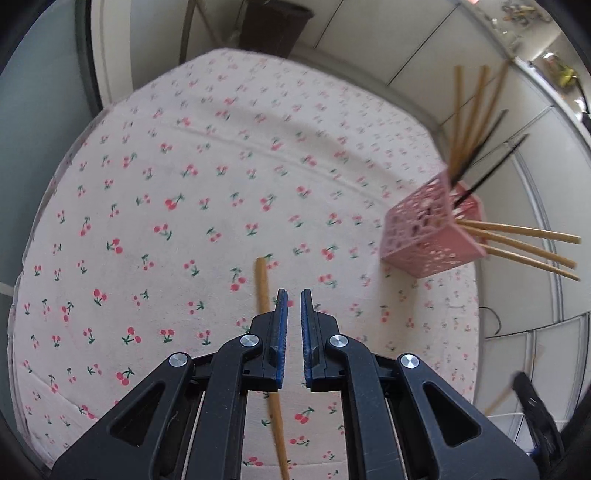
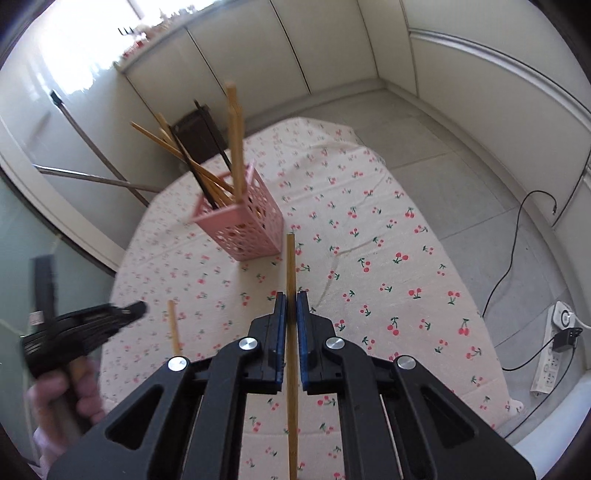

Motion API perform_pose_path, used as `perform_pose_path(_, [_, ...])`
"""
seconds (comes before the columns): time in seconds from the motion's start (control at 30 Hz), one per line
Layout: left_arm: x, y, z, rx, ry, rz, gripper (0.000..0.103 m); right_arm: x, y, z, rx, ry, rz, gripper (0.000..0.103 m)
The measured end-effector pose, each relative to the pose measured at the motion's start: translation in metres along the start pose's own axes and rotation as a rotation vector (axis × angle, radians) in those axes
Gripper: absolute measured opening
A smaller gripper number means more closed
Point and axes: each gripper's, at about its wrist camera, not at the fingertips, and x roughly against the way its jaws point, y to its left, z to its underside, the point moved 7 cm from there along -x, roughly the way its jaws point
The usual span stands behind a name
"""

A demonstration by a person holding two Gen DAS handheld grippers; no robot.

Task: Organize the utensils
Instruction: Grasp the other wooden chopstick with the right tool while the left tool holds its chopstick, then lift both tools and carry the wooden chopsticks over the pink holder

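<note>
Slim, stiff, light bamboo chopstick (image 2: 290,332) pinched mid-shaft by closed right gripper (image 2: 290,299); left gripper (image 1: 292,299) nearly closed, empty, beside second chopstick (image 1: 263,284); slippery.

Cherry-print tablecloth (image 1: 207,155), white power strip (image 2: 554,354), black cable (image 2: 517,258), dark bin (image 1: 275,27).

Cloth-covered table (image 1: 184,155) w/ pink basket (image 1: 424,236), chopstick (image 1: 263,288)

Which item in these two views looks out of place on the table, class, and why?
One wooden chopstick lies loose on the cherry-print tablecloth, beside the left tongs, while the others stand in the pink basket. The right tongs grip another chopstick. Nothing looks spilled or broken.
</note>
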Motion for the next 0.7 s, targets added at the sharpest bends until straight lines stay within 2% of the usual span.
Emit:
perform_pose_path(0.07, [-0.009, 0.010, -0.001, 0.039, 0.019, -0.036, 0.018, 0.015, -0.001, -0.003, -0.001, -0.031, -0.025, 0.006])
perform_pose_path(0.13, [-0.017, 0.012, -0.003, 0.026, 0.016, -0.074, 0.032, 0.028, -0.003, -0.005, 0.000, -0.056, -0.044, 0.006])
perform_pose_path(0.2, [-0.028, 0.011, -0.004, 0.005, 0.023, -0.111, 0.039, 0.040, -0.008, -0.009, -0.011, -0.074, -0.064, 0.006])
perform_pose_path(0.33, [-0.052, 0.012, -0.003, -0.013, 0.047, -0.203, 0.041, 0.054, -0.016, -0.018, -0.043, -0.097, -0.091, 0.006])
perform_pose_path(0.4, [-0.055, 0.005, -0.003, -0.072, 0.009, -0.268, 0.041, 0.057, -0.017, -0.021, -0.048, -0.112, -0.089, 0.006])
perform_pose_path(0.47, [-0.058, -0.001, 0.001, -0.115, 0.009, -0.292, 0.040, 0.060, -0.018, -0.023, -0.055, -0.118, -0.096, 0.006])
perform_pose_path(0.53, [-0.057, -0.003, 0.003, -0.143, -0.006, -0.310, 0.019, 0.062, -0.019, -0.025, -0.061, -0.121, -0.101, 0.006])
perform_pose_path(0.6, [-0.057, -0.004, 0.004, -0.153, -0.012, -0.299, 0.007, 0.063, -0.020, -0.027, -0.067, -0.125, -0.101, 0.006])
perform_pose_path(0.7, [-0.051, -0.001, 0.004, -0.111, -0.023, -0.205, 0.006, 0.064, -0.023, -0.027, -0.078, -0.127, -0.104, 0.006])
